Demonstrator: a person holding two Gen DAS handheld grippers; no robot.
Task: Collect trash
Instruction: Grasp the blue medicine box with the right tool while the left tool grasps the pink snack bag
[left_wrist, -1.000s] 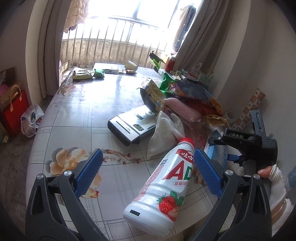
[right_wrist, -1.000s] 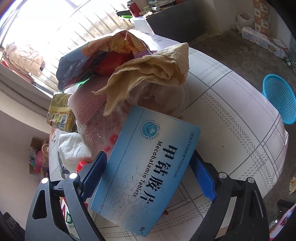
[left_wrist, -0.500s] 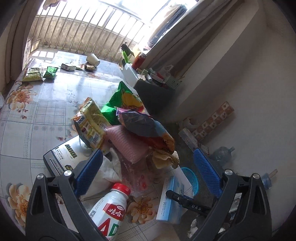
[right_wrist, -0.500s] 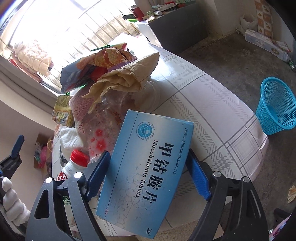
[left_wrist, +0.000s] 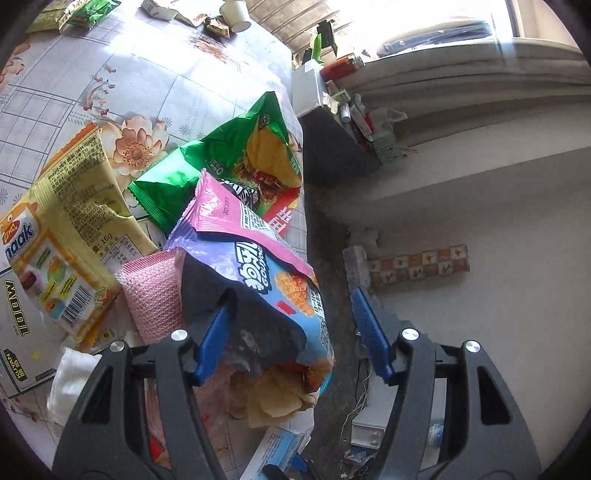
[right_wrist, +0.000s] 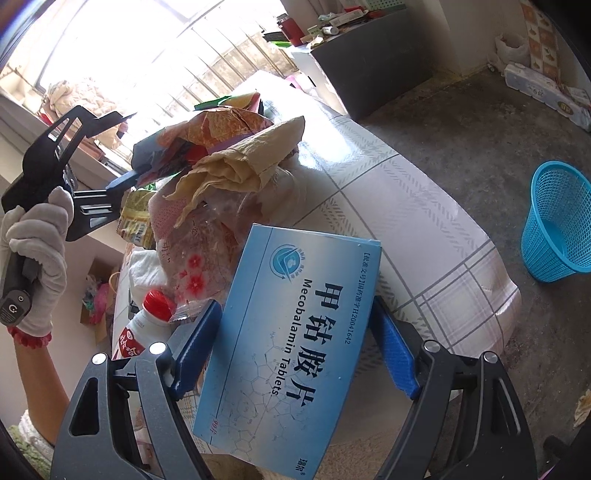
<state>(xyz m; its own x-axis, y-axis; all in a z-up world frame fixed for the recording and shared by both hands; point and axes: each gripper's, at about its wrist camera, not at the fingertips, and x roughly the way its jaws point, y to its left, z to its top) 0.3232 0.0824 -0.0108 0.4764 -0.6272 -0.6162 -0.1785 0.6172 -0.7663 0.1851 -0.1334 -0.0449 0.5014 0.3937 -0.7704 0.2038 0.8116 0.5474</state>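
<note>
My right gripper (right_wrist: 295, 350) is shut on a blue tablet box (right_wrist: 291, 350) and holds it above the table edge. My left gripper (left_wrist: 291, 332) is open, its jaws on either side of the open end of a blue and pink snack bag (left_wrist: 258, 280) on top of the trash pile. The left gripper also shows in the right wrist view (right_wrist: 122, 181), at the pile beside the crumpled tan paper (right_wrist: 240, 162). A white drink bottle with a red cap (right_wrist: 144, 325) lies by the pile. A blue mesh waste basket (right_wrist: 557, 221) stands on the floor at the right.
The pile holds a green chip bag (left_wrist: 229, 158), a yellow snack packet (left_wrist: 62, 240) and a pink mesh pad (left_wrist: 151, 295). The flowered table (left_wrist: 110, 92) carries a paper cup (left_wrist: 236, 14) and wrappers at its far end. A dark cabinet (right_wrist: 369, 62) stands beyond.
My left gripper has moved up from the drink bottle and forward onto the snack bag on the pile. My right gripper has lifted the tablet box slightly off the table.
</note>
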